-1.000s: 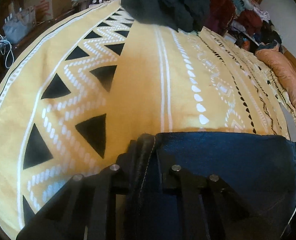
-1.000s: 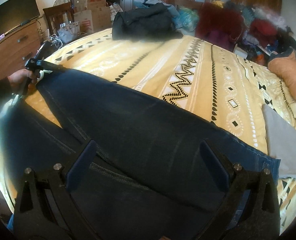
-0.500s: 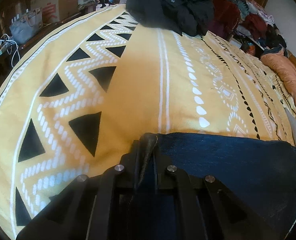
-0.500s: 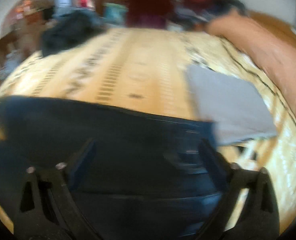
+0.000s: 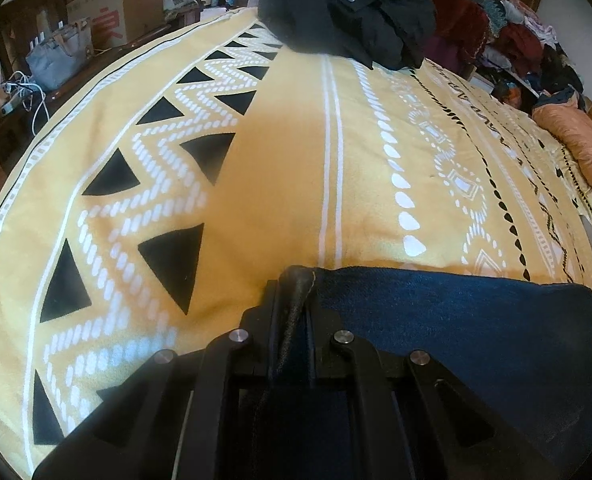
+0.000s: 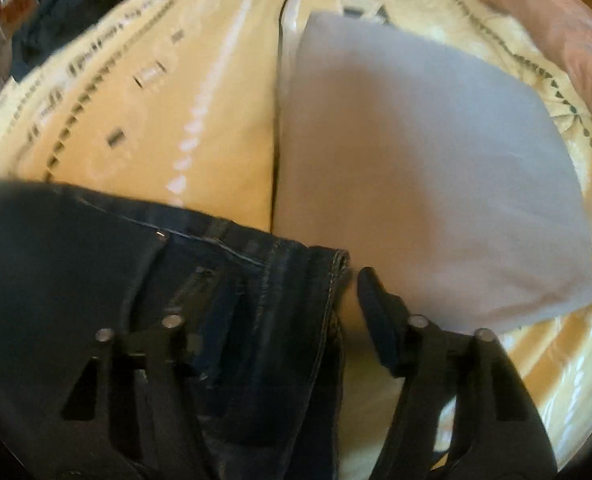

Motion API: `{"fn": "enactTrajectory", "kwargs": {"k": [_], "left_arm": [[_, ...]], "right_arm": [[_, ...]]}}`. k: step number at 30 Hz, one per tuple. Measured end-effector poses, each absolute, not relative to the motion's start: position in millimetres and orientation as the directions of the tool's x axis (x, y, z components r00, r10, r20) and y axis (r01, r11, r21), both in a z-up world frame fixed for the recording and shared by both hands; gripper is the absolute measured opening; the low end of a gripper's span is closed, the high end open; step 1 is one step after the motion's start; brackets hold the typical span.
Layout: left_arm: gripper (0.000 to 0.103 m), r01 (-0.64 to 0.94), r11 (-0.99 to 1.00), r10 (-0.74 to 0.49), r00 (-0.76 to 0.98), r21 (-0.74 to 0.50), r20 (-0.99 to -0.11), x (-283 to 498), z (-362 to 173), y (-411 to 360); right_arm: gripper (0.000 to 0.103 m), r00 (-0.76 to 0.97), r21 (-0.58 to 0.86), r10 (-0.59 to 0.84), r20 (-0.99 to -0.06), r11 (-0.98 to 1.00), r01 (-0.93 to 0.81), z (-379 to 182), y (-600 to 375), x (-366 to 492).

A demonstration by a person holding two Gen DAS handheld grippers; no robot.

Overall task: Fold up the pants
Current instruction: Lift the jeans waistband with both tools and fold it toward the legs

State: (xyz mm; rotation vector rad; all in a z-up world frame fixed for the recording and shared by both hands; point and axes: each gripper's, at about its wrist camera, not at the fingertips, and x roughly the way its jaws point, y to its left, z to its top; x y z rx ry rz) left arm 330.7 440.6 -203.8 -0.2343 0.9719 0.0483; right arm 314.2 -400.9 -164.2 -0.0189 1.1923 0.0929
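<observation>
Pinching a thick seamed edge of the jeans (image 5: 456,344), the left gripper (image 5: 294,300) has its 2 fingers pressed together on the denim, low over the yellow patterned bedspread (image 5: 280,184). The dark blue pants lie flat on the bed, stretching away to the right in the left wrist view. In the blurred right wrist view, the right gripper (image 6: 284,284) is closing its jaws around the hemmed edge of the jeans (image 6: 296,280); the right finger (image 6: 376,300) stands clear of the cloth, and the left one is hidden among the folds. Just beside it lies a grey folded cloth (image 6: 424,168). A dark jacket (image 5: 352,8) sits at the bed's far end.
</observation>
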Motion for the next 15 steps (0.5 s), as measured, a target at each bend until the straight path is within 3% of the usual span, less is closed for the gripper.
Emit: {"fn": "enactTrajectory", "kwargs": {"k": [1, 2, 3, 9, 15], "left_arm": [[0.009, -0.150, 0.974, -0.058, 0.566, -0.172, -0.823, 331, -203, 440], [0.009, -0.153, 0.974, -0.049, 0.570, -0.165, -0.820, 330, -201, 439], [0.008, -0.159, 0.974, -0.041, 0.580, -0.162, -0.814, 329, -199, 438], [0.007, -0.157, 0.947, -0.069, 0.751, -0.279, -0.656, 282, -145, 440], [0.007, -0.055, 0.937, -0.113, 0.887, -0.345, -0.448, 161, -67, 433]], "right_arm": [[0.034, 0.374, 0.066, 0.088, -0.923, 0.995, -0.071, -163, -403, 314], [0.020, 0.381, 0.098, 0.116, -0.917, 0.993, -0.066, -162, -407, 313], [0.013, 0.384, 0.137, 0.153, -0.911, 0.988, -0.069, -161, -408, 312], [0.011, 0.534, 0.249, 0.261, -0.804, 0.964, -0.096, -112, -415, 270], [0.011, 0.625, 0.294, 0.328, -0.708, 0.942, -0.161, -54, -414, 190]]}}
